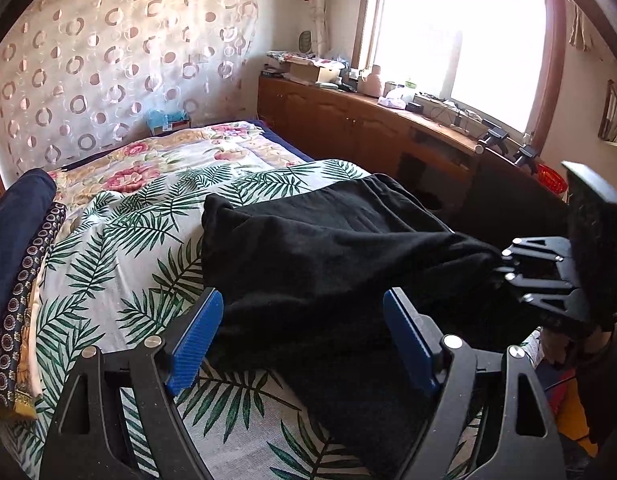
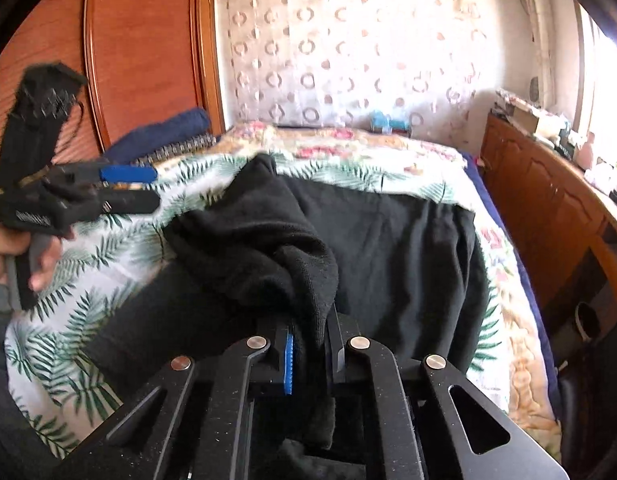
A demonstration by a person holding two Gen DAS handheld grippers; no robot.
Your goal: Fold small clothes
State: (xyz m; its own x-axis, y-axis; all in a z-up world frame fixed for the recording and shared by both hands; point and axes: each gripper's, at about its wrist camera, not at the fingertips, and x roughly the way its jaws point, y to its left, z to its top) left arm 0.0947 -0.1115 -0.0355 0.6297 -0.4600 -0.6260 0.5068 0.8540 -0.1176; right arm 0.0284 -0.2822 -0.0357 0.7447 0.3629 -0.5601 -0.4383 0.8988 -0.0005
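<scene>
A black garment lies spread on the leaf-print sheet of a bed. In the right wrist view my right gripper is shut on a bunched fold of the black garment, which is lifted off the rest of the cloth. In the left wrist view the right gripper pinches the cloth at the right. My left gripper stands open, its blue pads wide apart, the garment's near edge showing between them without being pressed. The left gripper, held by a hand, hovers over the sheet to the garment's left.
Folded dark-blue and patterned clothes lie stacked at the bed's left edge. A floral quilt covers the far end. A wooden cabinet with clutter runs along the right under a bright window. A wooden wardrobe stands on the left.
</scene>
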